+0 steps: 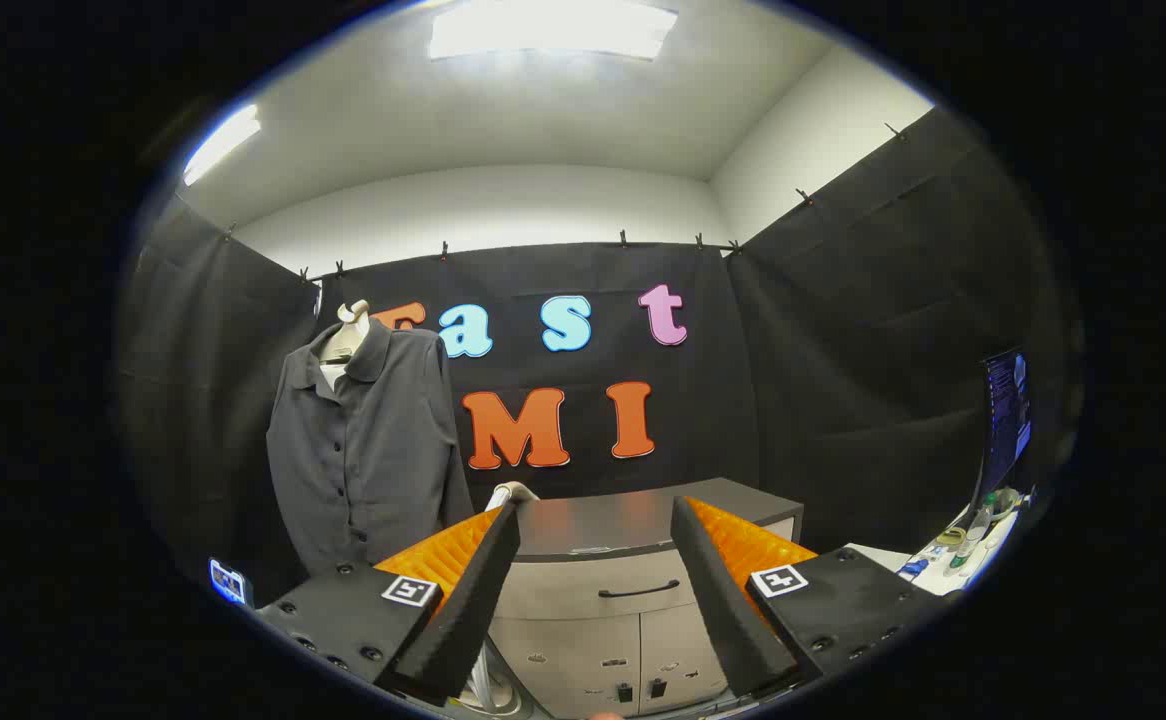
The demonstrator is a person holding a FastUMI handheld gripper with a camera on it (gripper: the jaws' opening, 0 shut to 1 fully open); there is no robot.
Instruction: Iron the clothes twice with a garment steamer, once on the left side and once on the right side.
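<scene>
Black cloth walls the booth; shirt (363, 450) hangs on a form beyond the left finger. Hand-held gripper (593, 515) open, empty, over a cabinet (633, 520). Pale nozzle (510, 492), possibly the steamer's, touches the left fingertip. Risk: closing off-centre would knock it aside.

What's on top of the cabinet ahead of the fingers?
The cabinet top looks mostly bare. A pale rounded part, maybe the steamer, pokes up behind a finger of the open gripper; its body is hidden.
</scene>
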